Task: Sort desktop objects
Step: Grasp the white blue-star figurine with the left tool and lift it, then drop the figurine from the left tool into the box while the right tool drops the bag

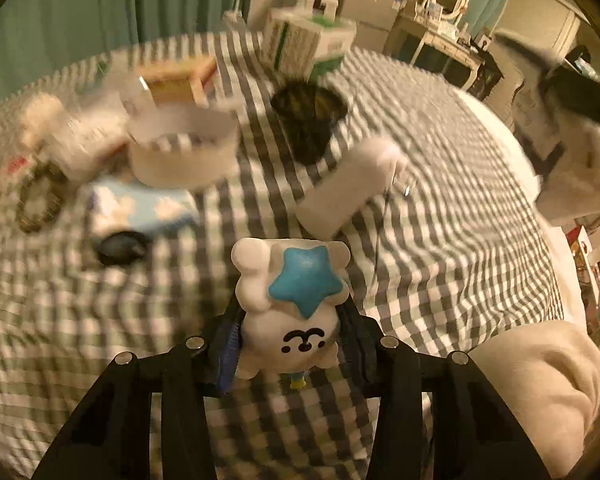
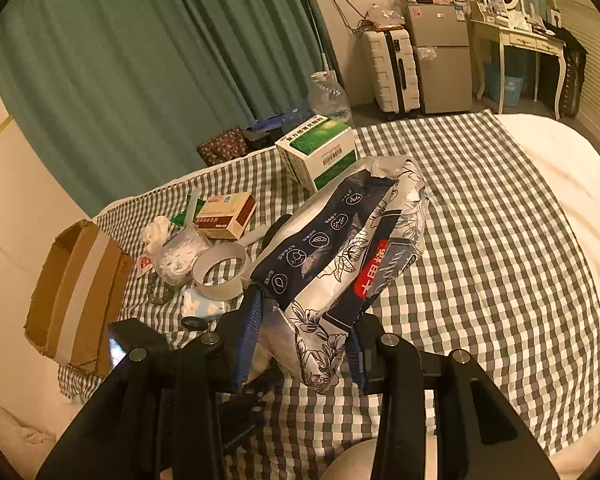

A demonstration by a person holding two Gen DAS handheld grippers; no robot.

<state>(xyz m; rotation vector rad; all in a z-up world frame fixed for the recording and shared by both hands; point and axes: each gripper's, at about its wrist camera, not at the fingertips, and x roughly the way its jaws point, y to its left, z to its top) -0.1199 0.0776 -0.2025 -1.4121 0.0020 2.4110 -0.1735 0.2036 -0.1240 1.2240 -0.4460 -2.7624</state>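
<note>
White toy with blue star (image 1: 290, 308): held off the checked bed cover (image 1: 460, 240), pinched at its middle by left gripper (image 1: 290, 344), fingers narrow. Printed wipes pack (image 2: 340, 264): lifted, clamped at its lower end by right gripper (image 2: 300, 344), likely for carrying. Clutter sits left: tape roll (image 2: 220, 272), cardboard box (image 2: 76, 292) at the bed edge. Open cover to the right.

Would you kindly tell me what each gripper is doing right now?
Left gripper: closed on the white star toy.
Right gripper: closed on the printed bag.
</note>
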